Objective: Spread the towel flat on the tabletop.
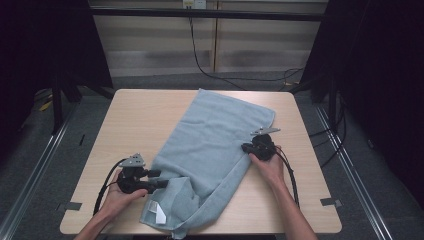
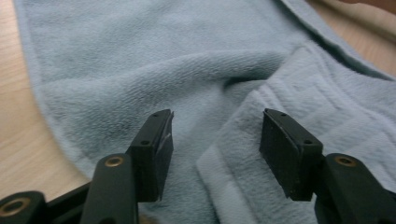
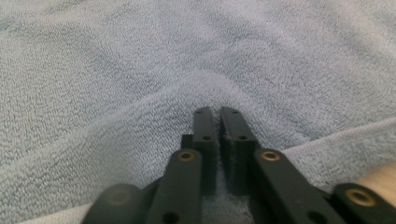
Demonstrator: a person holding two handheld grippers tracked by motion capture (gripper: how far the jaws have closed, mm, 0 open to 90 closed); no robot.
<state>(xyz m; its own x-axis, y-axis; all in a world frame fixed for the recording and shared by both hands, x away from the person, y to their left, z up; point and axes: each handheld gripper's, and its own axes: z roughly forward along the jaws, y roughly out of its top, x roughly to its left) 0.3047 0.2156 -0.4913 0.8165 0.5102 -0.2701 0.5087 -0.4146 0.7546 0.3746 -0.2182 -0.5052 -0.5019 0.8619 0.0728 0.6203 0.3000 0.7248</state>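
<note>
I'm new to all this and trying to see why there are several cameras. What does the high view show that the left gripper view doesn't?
The high view alone takes in the whole table, both hands, the right gripper closed on the towel's right edge, and a white tag near the folded front corner. The left gripper view alone gives the close detail: the left gripper with its jaws apart over a raised fold, and the fabric's pile. Both show the light blue towel and the left gripper at its edge.
</note>
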